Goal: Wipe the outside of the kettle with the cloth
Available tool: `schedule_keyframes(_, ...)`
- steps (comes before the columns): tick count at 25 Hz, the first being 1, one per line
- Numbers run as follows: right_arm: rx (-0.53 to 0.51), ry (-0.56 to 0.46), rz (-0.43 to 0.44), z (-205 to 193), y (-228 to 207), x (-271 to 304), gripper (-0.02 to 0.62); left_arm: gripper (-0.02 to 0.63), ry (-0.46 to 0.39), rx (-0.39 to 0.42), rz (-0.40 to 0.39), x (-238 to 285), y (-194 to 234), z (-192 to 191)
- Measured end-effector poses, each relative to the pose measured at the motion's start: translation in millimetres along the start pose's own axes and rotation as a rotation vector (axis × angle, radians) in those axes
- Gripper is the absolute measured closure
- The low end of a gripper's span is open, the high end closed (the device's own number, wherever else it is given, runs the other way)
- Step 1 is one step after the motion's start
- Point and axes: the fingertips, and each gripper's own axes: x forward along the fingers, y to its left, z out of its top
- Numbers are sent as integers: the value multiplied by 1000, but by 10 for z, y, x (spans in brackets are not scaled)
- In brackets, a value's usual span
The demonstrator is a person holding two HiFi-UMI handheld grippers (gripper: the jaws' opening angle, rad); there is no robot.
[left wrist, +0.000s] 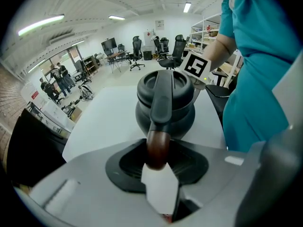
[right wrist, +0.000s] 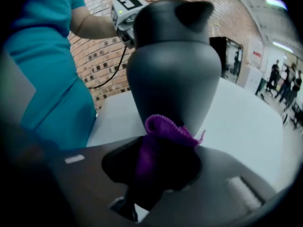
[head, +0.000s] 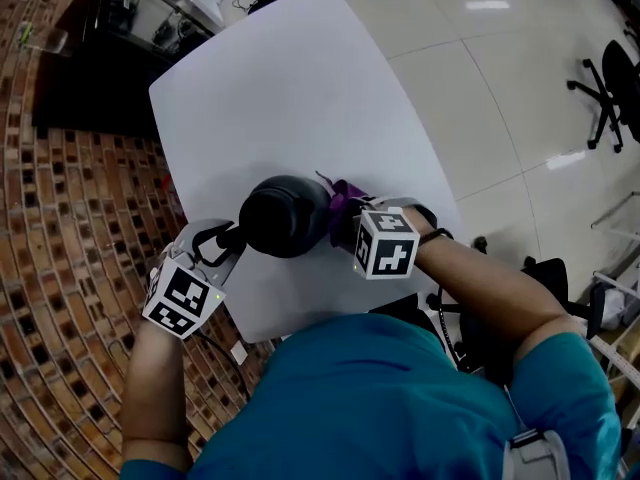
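Note:
A dark grey kettle (head: pixel 285 215) stands on the white table (head: pixel 290 88) near its front edge. My left gripper (head: pixel 222 238) is shut on the kettle's handle (left wrist: pixel 160 126), which runs from between the jaws up to the lid (left wrist: pixel 165 86). My right gripper (head: pixel 345 223) is shut on a purple cloth (right wrist: pixel 163 136) and holds it against the lower side of the kettle's body (right wrist: pixel 173 74). The cloth (head: pixel 337 196) peeks out between kettle and right gripper in the head view.
The table's front edge (head: pixel 300 326) lies just below the kettle, close to my body. Brick-patterned floor is at the left, a dark cabinet (head: pixel 90 48) at the far left, office chairs (head: pixel 610 88) at the right. People stand far off in the room (left wrist: pixel 59 79).

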Motion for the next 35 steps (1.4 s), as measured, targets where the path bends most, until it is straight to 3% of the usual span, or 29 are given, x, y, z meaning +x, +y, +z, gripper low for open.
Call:
schedule_keyframes(2,191,-64,39,-36,-34,8,491,479,-3,-6,-2,16,-2,22)
schedule_keyframes(4,458,-176,123,31,-10,-97,491,480,0,-3,-9,40,-2,47)
schedule_keyframes(7,844,-450,321,443,151,-419,491,480,3,5,-24,71,-5,74)
schedule_keyframes(10,1030,-648,402,740,266,-485,490,482,1,6,-40,74,-16,64)
schedule_keyframes(15,1184,-764,319,627,245,-54,491,484,-32,-17,-88,87,-86,110)
schedule_keyframes(20,1238,-796,235,601,203,255,491,485,-40,-51,-91,94,-88,151)
schedule_keyframes(26,1025,-796,94,952,327,-47,491,485,-13,-116,-131,97,-221,172)
schedule_keyframes(28,1001,-833,51,1134,326,-98,491,485,-9,-145,-149,96,-257,205)
schedule_keyframes(30,1049,-901,-4,1220,253,-55,491,486,-11,-179,-161,84,-248,250)
schedule_keyframes(32,1167,-991,-35,1189,149,51,491,488,-13,-202,-174,65,-235,311)
schedule_keyframes(35,1390,-1120,26,1076,2,269,491,488,-6,-195,-193,41,-255,418)
